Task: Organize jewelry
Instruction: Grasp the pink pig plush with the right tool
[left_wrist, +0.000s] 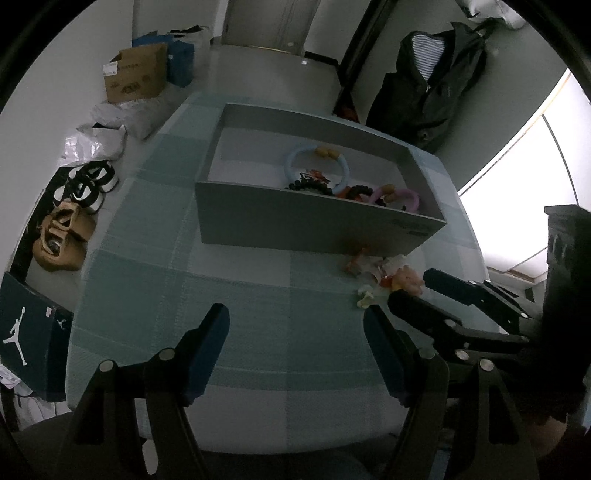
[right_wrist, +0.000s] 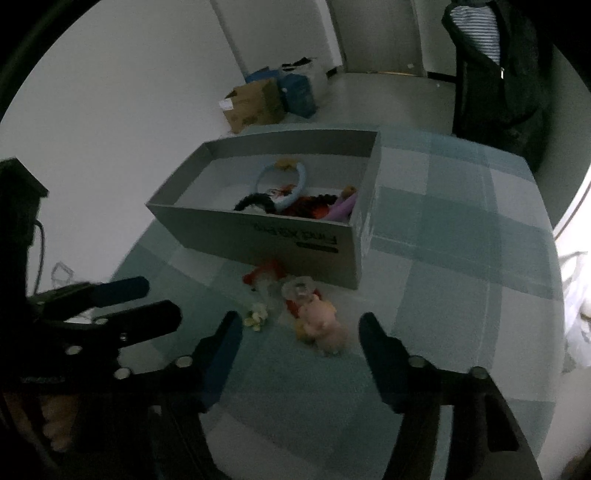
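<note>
Jewelry (right_wrist: 295, 201) (tangled rings) inside grey box (right_wrist: 258, 232)

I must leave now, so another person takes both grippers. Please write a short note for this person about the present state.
Left gripper: open, empty, over bare tablecloth.
Right gripper: open, holds nothing; the pink fuzzy piece lies between its fingers.
Done: the blue ring, pink ring and dark beads are in the grey box.
Left: the small pile before the box, with the pale flower piece.
</note>
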